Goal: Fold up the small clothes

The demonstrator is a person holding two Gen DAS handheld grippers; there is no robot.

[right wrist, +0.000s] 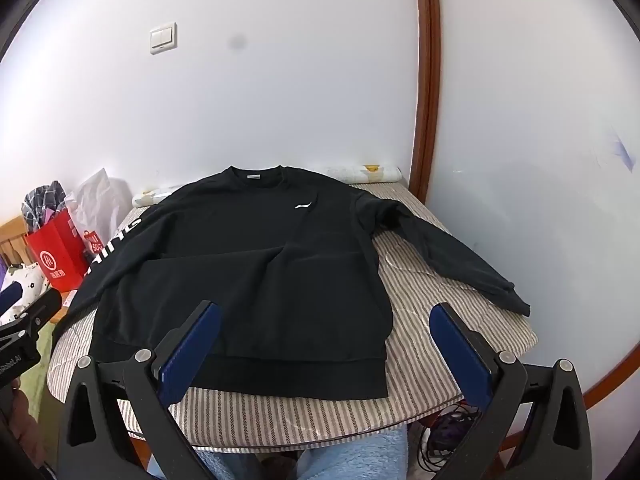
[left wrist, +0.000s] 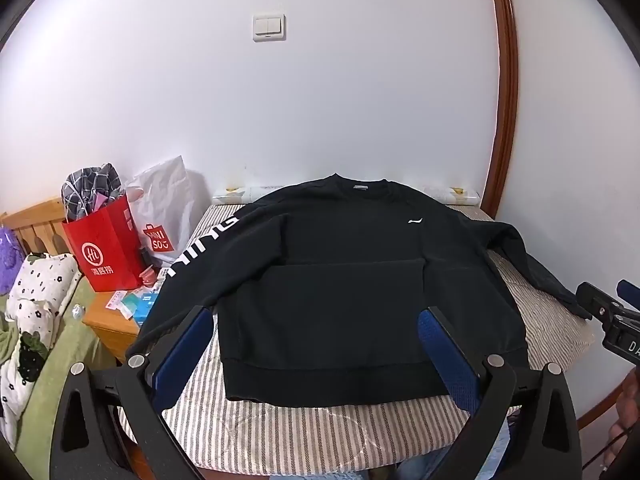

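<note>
A black sweatshirt [left wrist: 340, 280] lies flat, front up, on a striped padded table [left wrist: 320, 436], collar toward the far wall. Its left sleeve with white lettering [left wrist: 200, 250] hangs over the left edge. Its right sleeve [right wrist: 452, 256] lies spread out on the striped table [right wrist: 440, 312]. The sweatshirt fills the middle of the right wrist view [right wrist: 248, 272]. My left gripper [left wrist: 316, 320] is open and empty, above the hem. My right gripper [right wrist: 324, 316] is open and empty, above the hem's right corner. The right gripper's body also shows at the right edge of the left wrist view [left wrist: 612, 312].
A red paper bag [left wrist: 106, 248] and a white shopping bag [left wrist: 164, 208] stand on a wooden nightstand [left wrist: 108, 324] to the left. A bed with green sheet and floral pillow [left wrist: 36, 304] lies further left. A white wall and a wooden door frame [left wrist: 506, 92] stand behind. Cables [right wrist: 448, 432] lie under the table.
</note>
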